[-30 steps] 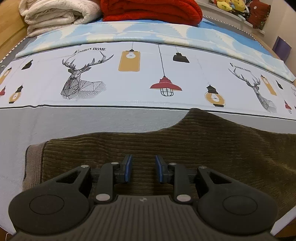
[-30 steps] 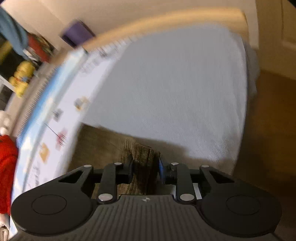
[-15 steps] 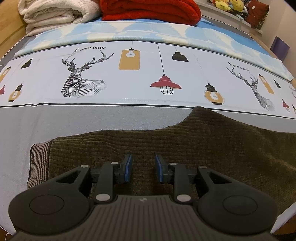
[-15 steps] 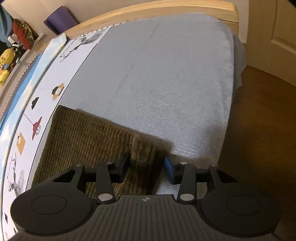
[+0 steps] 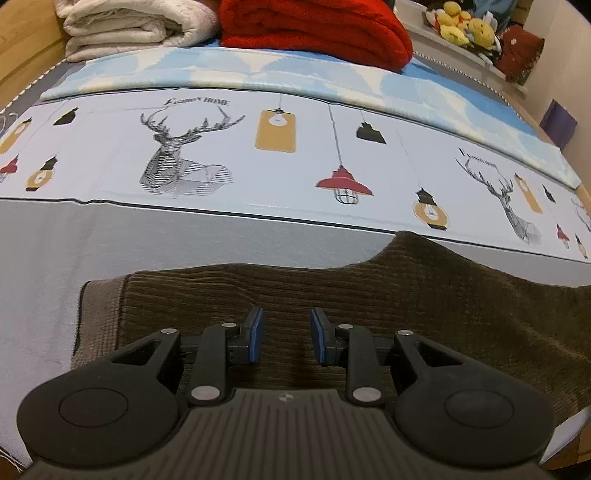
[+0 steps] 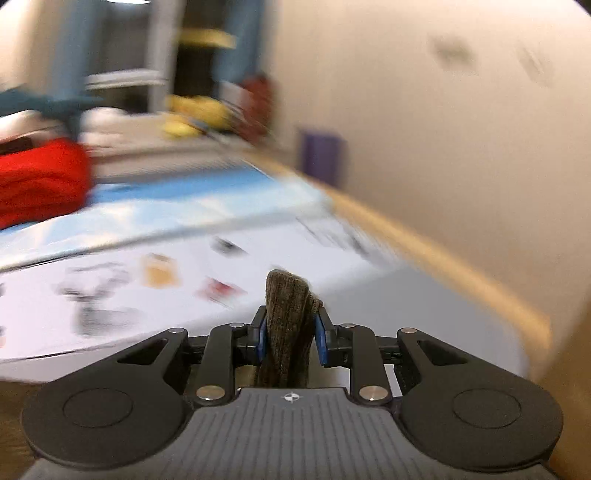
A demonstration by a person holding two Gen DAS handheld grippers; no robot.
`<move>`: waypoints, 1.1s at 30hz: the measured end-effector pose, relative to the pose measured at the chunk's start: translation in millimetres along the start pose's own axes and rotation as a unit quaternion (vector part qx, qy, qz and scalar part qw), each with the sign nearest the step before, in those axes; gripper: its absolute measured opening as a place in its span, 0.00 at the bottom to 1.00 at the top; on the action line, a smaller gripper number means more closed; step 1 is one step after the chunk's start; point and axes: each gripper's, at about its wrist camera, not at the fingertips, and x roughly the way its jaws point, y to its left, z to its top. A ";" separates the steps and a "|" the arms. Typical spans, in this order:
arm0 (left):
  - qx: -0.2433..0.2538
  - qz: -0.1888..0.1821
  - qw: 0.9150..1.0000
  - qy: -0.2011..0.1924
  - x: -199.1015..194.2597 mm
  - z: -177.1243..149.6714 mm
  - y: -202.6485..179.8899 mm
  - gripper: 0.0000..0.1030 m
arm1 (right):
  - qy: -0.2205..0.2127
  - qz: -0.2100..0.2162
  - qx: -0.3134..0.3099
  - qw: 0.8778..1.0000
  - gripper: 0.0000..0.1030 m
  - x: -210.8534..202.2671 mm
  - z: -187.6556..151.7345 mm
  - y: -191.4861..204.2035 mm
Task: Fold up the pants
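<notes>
Dark brown corduroy pants [image 5: 406,295] lie flat on the grey bed sheet, their lighter ribbed band [image 5: 99,314] at the left end. My left gripper [image 5: 284,334] hovers over the pants near that end, open, with only flat fabric showing below the gap between its blue pads. In the blurred right wrist view, a bunched fold of the pants [image 6: 286,306] sticks up between the pads of my right gripper [image 6: 289,338]. Its jaws are closing on this fold, and the pads press it from both sides, lifted above the bed.
The printed sheet [image 5: 258,166] with deer and lamps lies beyond the pants. A red blanket [image 5: 314,29] and a white blanket [image 5: 129,26] are stacked at the far side, with plush toys [image 5: 465,26] on a shelf. A wooden bed frame [image 6: 443,258] borders the wall.
My right gripper has risen and rolled with the pants fold, so its view swung from the bed's corner and floor to the far wall. The left gripper shifted slightly along the pants.
</notes>
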 end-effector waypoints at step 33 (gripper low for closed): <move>-0.035 0.021 0.999 0.010 -9.6 -10.8 64.9 0.33 | 0.104 0.445 -0.349 0.818 0.15 -98.3 -116.3 281.4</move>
